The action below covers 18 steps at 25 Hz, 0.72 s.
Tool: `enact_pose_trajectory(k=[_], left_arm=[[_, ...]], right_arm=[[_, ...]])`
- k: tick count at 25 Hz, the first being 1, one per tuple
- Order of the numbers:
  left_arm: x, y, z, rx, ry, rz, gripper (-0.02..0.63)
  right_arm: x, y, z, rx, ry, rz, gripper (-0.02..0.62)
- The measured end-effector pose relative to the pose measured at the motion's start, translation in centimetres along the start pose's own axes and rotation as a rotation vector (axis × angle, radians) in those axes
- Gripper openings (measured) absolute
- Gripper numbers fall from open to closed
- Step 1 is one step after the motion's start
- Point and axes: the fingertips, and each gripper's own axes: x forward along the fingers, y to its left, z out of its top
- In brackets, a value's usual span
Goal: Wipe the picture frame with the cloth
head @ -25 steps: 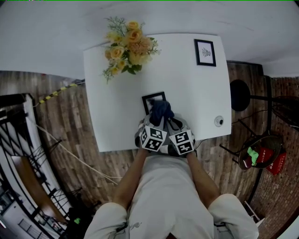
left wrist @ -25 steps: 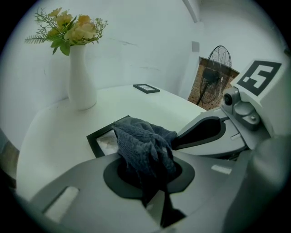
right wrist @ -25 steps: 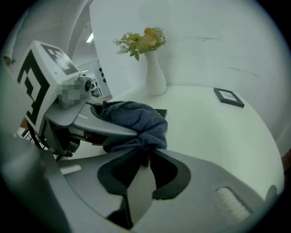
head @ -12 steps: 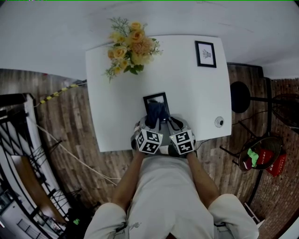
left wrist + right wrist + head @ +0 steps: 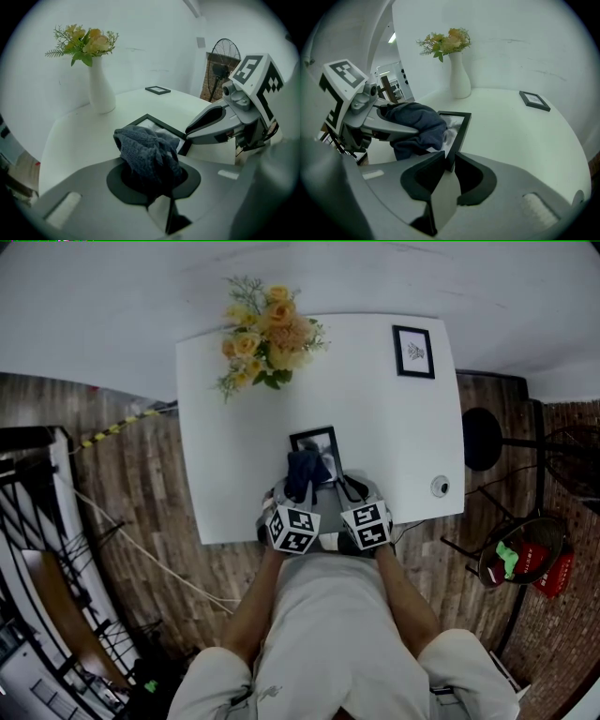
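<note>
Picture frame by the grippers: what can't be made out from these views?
- Glass of the picture frame: left part hidden under the cloth in the right gripper view; head view too small to show dirt.
- Its near corner: covered by the jaws of the right gripper.
- Gripped end of the cloth: buried in the jaws of the left gripper, left gripper view.
- Print in the far frame: too small in every view.

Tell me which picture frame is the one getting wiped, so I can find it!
Start at the white table and look at its edge nearest the person. The picture frame there is pinched by the right tongs, with the dark cloth held by the left tongs bunched against it. The other frame lies alone at the far corner, untouched.
</note>
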Motion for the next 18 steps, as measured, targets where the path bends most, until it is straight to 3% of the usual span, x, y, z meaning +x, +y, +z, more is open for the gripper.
enact_pose_trajectory(k=[18], left_arm=[[-1.9,3.9,-3.0,-0.024,0.035,0.085,0.083]], right_arm=[[0.0,0.3,-0.3,0.024,0.024,-0.025,0.058]])
